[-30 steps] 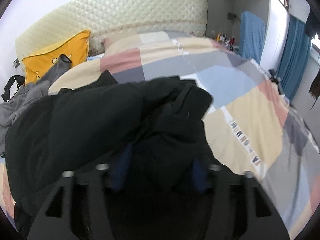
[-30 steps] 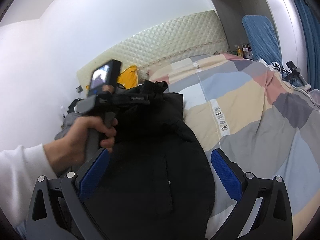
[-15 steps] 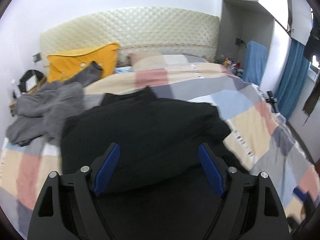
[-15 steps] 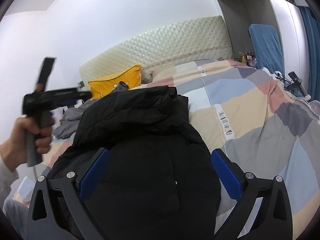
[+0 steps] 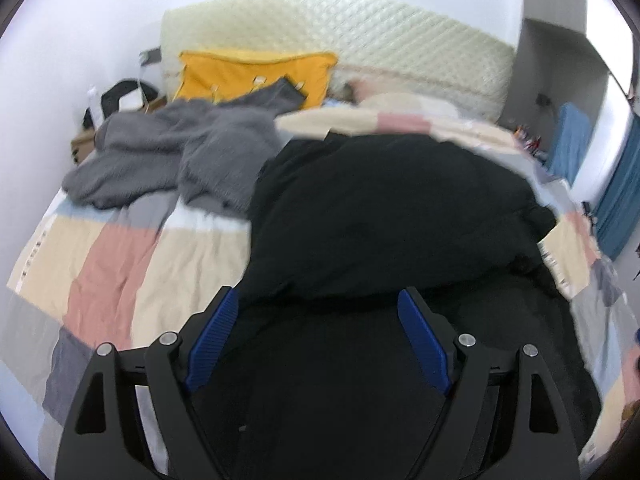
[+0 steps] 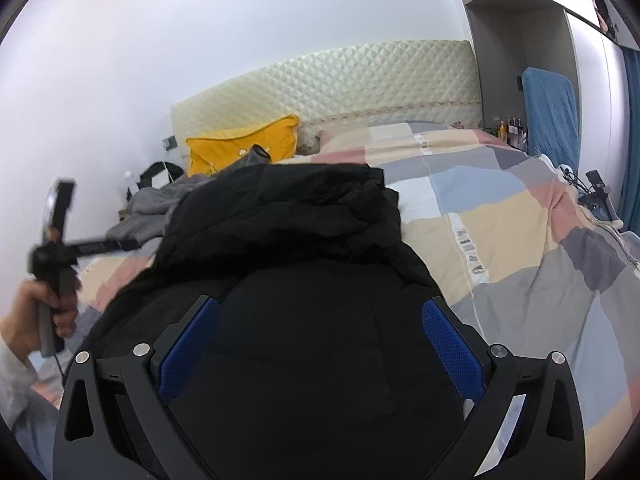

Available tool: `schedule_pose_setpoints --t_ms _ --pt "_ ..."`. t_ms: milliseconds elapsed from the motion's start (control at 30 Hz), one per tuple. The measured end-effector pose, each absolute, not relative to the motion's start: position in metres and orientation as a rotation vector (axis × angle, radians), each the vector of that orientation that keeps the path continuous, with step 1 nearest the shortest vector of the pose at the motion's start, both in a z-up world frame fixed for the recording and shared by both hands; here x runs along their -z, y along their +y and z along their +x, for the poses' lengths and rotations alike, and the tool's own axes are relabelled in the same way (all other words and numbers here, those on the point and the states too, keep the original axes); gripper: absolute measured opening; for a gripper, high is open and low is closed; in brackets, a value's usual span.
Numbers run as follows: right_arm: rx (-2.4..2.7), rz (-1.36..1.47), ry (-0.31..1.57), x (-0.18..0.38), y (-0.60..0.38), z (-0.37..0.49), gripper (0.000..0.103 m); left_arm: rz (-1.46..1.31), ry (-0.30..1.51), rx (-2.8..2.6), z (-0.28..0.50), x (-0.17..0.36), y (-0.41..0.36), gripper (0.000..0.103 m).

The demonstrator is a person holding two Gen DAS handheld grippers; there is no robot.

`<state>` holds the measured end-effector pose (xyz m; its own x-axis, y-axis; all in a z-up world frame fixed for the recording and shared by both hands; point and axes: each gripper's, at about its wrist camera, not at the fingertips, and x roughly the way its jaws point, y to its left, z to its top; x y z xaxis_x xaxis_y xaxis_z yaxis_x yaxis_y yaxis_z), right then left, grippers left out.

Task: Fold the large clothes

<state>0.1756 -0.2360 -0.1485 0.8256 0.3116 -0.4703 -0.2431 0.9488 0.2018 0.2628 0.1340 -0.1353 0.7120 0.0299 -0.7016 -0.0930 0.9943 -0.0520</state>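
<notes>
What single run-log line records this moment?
step: fold black jacket | left gripper: open, above jacket | right gripper: open, above jacket | surface: patchwork bed

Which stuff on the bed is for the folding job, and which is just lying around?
For the job:
- black jacket
- left gripper, open
- right gripper, open

Just lying about:
- grey fleece garment, crumpled beside the jacket (maybe next, cannot tell)
- yellow pillow
- patchwork bedspread under everything
- blue towel
- bottles beside the bed
</notes>
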Motion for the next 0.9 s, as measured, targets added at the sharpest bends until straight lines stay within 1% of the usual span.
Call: schedule_pose_setpoints --t_ms 100,167,333,400,467,600,700,900 --pt "-0.298 0.143 0.503 0.143 -0.231 0.185 0.102 -0.06 0.82 -0.106 0.268 0.156 0.146 0.084" --pt "-0.297 0.131 0.498 0.141 -0.228 0.199 0.102 -0.081 0.861 -0.112 0.273 0.172 0.16 0.087" --pt "-0.315 0.132 0.576 0.149 -0.223 0.265 0.102 -0.159 0.926 -0.145 0.283 0.196 0.18 0.09" --pt "-0.335 0.166 0.602 0.154 -0.222 0.289 0.102 -0.14 0.927 -0.136 0.288 0.2 0.178 0.094" --pt "-0.348 0.189 0.623 0.158 -0.222 0.314 0.102 -0.106 0.926 -0.125 0.294 0.203 0.173 0.101" --pt "-0.364 0.214 0.63 0.162 -0.225 0.36 0.098 -0.044 0.937 -0.122 0.312 0.216 0.166 0.102" --pt "-0.369 0.246 0.655 0.17 -0.23 0.391 0.092 -0.025 0.954 -0.138 0.325 0.226 0.167 0.101" --pt "-0.366 0.299 0.647 0.183 -0.243 0.428 0.091 -0.027 0.978 -0.197 0.341 0.241 0.175 0.101"
